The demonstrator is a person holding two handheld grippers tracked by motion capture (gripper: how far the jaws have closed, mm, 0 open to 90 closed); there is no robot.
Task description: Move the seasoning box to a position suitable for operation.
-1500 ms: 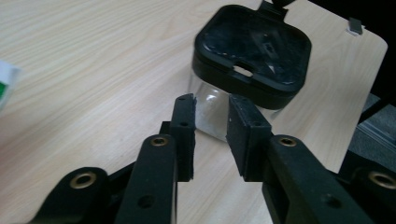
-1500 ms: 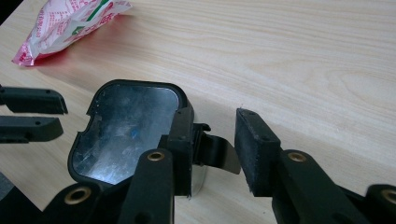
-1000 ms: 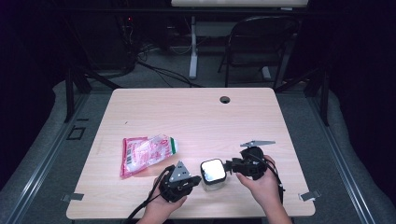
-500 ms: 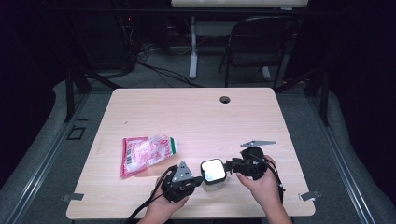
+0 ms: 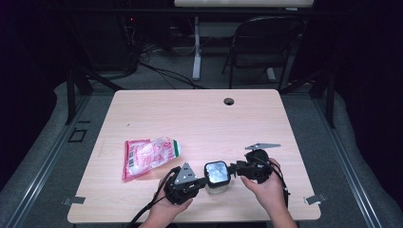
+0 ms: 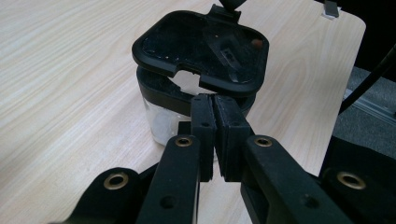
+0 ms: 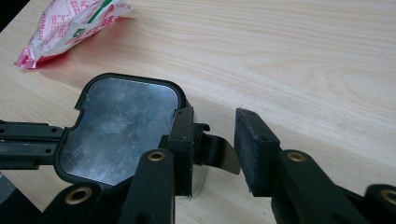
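Left tool (image 5: pixel 202 181) sits near the front edge of the table (image 5: pixel 199 114), its jaws pressed together. In the left gripper view (image 6: pixel 215 122) the two pads meet with almost no gap, right at the black collar of a small clear jar (image 6: pixel 161 119); whether a thin edge of that collar is pinched between them cannot be told. The jar stands upright on the table between the two hands, and its black lid (image 6: pixel 201 51) is hinged up, tilted above the mouth.

Right tool (image 5: pixel 236 168) comes in from the other side of the jar (image 5: pixel 217 183). In the right gripper view (image 7: pixel 213 150) its jaws stand partly apart, with the lid's thin metal tab (image 7: pixel 223 156) in the gap. One pad lies against the lid's rim; the other pad stands clear of the tab. The lid (image 7: pixel 122 127) shows a shiny silver face here.

A red and white packet (image 5: pixel 149 156) lies flat on the table, to the left of the jar and well apart from it. A grey plate (image 5: pixel 262 146) rides on top of the right tool.
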